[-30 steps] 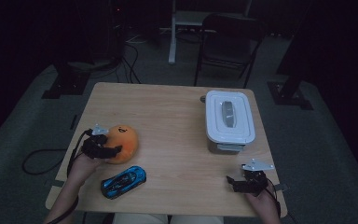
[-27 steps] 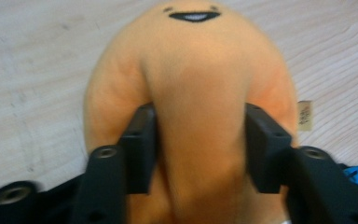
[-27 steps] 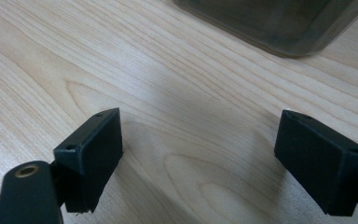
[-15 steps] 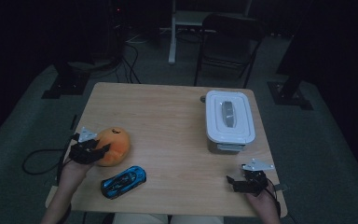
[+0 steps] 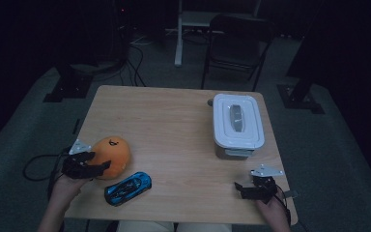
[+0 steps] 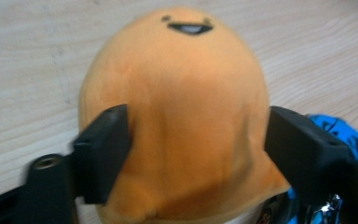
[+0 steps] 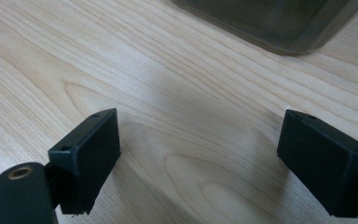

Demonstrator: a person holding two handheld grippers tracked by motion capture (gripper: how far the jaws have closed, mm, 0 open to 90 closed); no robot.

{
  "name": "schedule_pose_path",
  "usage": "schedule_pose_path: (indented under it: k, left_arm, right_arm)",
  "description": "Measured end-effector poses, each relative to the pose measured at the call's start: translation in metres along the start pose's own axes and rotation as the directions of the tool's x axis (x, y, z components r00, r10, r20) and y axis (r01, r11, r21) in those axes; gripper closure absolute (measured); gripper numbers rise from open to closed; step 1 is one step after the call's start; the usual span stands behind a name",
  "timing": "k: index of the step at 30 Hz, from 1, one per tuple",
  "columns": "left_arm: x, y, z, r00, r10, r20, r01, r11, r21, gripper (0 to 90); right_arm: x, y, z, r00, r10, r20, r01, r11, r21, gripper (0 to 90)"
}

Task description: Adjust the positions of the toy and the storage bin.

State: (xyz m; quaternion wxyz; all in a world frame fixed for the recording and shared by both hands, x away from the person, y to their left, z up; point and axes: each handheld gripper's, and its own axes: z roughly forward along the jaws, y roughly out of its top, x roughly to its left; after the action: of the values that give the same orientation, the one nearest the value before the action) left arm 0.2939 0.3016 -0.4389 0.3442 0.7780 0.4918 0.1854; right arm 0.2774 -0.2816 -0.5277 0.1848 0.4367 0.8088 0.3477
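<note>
Dark floor surrounds your wooden table (image 5: 174, 125). At its near left, your left gripper (image 6: 196, 140) clamps the orange plush toy (image 5: 110, 154), with the blue toy car (image 5: 128, 188) just right of it. Past the lidded white container (image 5: 236, 124), your right gripper (image 5: 250, 188) rests with jaws apart, holding nothing, at the near right.

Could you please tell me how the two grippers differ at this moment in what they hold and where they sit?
The left gripper has its jaws on either side of the orange plush toy, pressing its flanks, while the right gripper stands open with nothing between its jaws. The left gripper sits at the table's left edge by the blue toy car; the right gripper sits below the lidded container. Both have black jaws.
</note>
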Motion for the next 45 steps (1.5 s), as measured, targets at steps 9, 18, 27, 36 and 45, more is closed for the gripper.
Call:
schedule_pose_path:
  k: [9,18,27,36,45]
  left_arm:
    - [-0.018,0.008,-0.019,0.9969,0.053,0.059,-0.049,0.9971,-0.058,0.3]
    - [-0.049,0.024,-0.006,0.9889,0.123,0.083,-0.115,0.9895,-0.087,0.5]
    - [-0.087,0.043,0.032,0.9716,0.189,0.143,-0.177,0.9798,-0.093,0.5]
    - [-0.125,0.056,0.079,0.9511,0.231,0.205,-0.226,0.9728,-0.051,0.5]
    - [-0.151,0.074,0.125,0.9374,0.264,0.227,-0.255,0.9646,-0.069,0.5]
  right_arm:
    - [0.000,-0.001,-0.001,0.9998,0.011,0.013,-0.011,1.000,-0.001,12.6]
    - [-0.001,-0.004,-0.005,0.9996,0.015,0.024,-0.015,1.000,0.002,12.5]
    - [-0.029,-0.007,-0.026,0.9853,0.108,0.133,-0.101,0.993,-0.059,12.5]
    - [-0.048,-0.008,-0.029,0.9668,0.171,0.190,-0.160,0.985,-0.071,12.5]
    - [-0.064,-0.002,-0.025,0.9633,0.185,0.195,-0.174,0.982,-0.072,12.4]
